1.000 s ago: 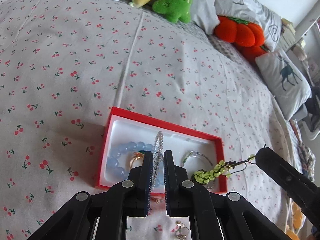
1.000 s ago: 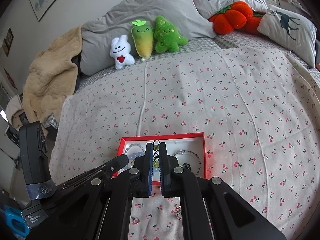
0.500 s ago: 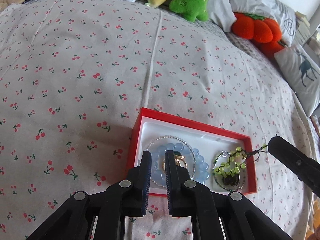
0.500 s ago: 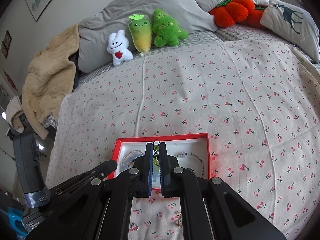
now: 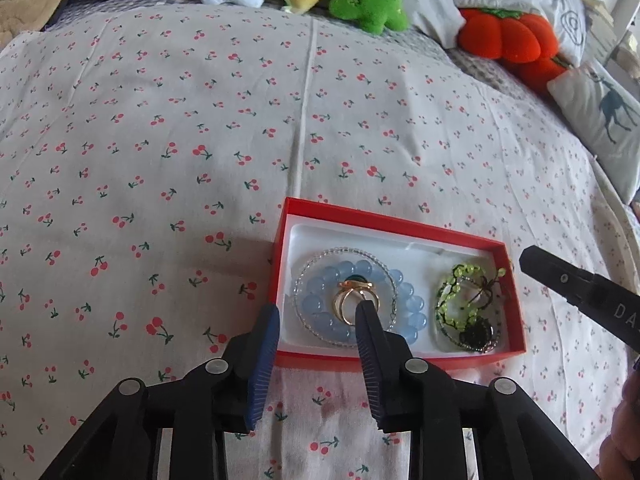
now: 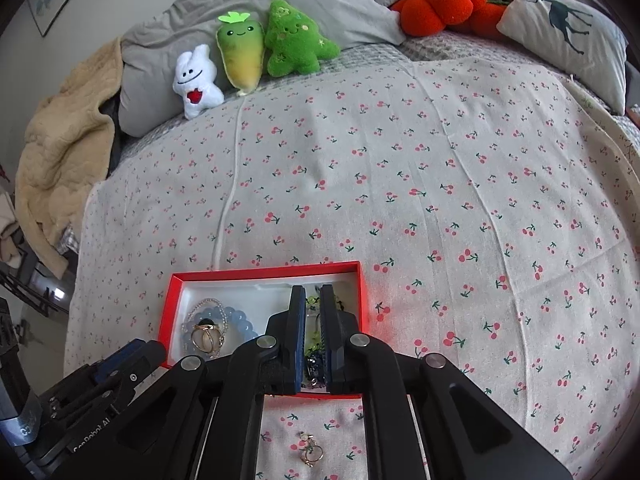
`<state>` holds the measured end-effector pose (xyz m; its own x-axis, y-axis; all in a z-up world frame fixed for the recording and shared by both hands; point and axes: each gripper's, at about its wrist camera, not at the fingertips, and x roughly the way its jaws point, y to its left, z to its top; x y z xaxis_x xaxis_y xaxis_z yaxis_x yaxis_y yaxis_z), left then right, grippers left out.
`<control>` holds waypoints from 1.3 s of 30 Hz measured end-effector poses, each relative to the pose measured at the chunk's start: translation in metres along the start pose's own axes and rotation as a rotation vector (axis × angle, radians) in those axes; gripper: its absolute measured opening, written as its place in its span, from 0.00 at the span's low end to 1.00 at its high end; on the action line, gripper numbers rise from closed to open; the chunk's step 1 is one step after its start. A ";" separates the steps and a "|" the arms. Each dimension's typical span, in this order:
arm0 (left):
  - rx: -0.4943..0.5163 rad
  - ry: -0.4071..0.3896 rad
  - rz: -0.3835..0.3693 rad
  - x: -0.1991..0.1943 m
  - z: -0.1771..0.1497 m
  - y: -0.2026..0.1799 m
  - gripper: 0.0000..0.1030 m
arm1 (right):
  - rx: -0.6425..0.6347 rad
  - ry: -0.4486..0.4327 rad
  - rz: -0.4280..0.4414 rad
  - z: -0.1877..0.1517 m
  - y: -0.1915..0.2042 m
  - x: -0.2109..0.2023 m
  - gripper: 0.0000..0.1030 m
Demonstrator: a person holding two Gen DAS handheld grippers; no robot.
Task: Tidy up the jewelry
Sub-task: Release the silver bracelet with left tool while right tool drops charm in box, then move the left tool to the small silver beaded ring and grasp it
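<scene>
I have both tools over the red jewelry box [image 5: 400, 356], which sits on the cherry-print bed cover [image 5: 200, 120] near the bed's near edge. My left tool [image 5: 316, 312] has just been opening and now stands partly spread, nothing pinched between its pads; under it lie the blue bead bracelet [image 5: 404, 304], a clear bead strand [image 5: 316, 258] and a gold ring [image 5: 352, 300], all in the box's left half. My right tool [image 6: 313, 300] hangs over the box's right half, its jaws a narrow slit that has just begun to widen. The green bead bracelet [image 5: 452, 300] lies coiled on the box floor there with a dark bead piece [image 5: 476, 336]; from the right wrist view I cannot tell whether its cord is clear of the pads. I judge the drop-off step to be ending. A small gold piece [image 6: 311, 450] is on the cover in front of the box's near edge, outside it. Next, I reckon, comes lifting clear without snagging the cord, then fetching that stray piece.
</scene>
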<state>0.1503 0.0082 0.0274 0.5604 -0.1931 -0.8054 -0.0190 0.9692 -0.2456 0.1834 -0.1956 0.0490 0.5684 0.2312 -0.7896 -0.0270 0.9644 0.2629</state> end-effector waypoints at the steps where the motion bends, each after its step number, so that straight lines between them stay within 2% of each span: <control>1: 0.008 0.002 0.004 -0.001 -0.001 -0.001 0.39 | -0.004 0.000 0.001 0.000 -0.001 -0.002 0.26; 3: 0.028 0.001 0.020 -0.002 -0.002 -0.003 0.43 | 0.000 0.002 0.011 -0.001 -0.003 -0.008 0.41; 4: 0.037 0.002 0.029 -0.003 -0.004 -0.004 0.45 | 0.003 0.001 0.018 -0.002 -0.004 -0.011 0.45; 11: 0.064 0.002 0.055 -0.014 -0.012 -0.002 0.55 | -0.029 0.003 0.020 -0.010 -0.005 -0.030 0.47; 16: 0.065 0.001 0.063 -0.023 -0.020 0.000 0.67 | -0.032 0.017 0.019 -0.020 -0.009 -0.040 0.53; 22: 0.079 0.008 0.078 -0.030 -0.032 0.002 0.77 | -0.055 0.033 -0.009 -0.033 -0.015 -0.049 0.59; 28: 0.142 0.063 0.082 -0.031 -0.051 0.000 0.81 | -0.089 0.076 -0.028 -0.049 -0.019 -0.049 0.65; 39: 0.210 0.151 0.091 -0.029 -0.085 0.011 0.82 | -0.242 0.182 -0.104 -0.095 -0.015 -0.035 0.70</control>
<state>0.0632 0.0112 0.0019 0.4339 -0.1094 -0.8943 0.1179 0.9910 -0.0641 0.0856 -0.2064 0.0196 0.4227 0.1276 -0.8973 -0.1832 0.9816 0.0532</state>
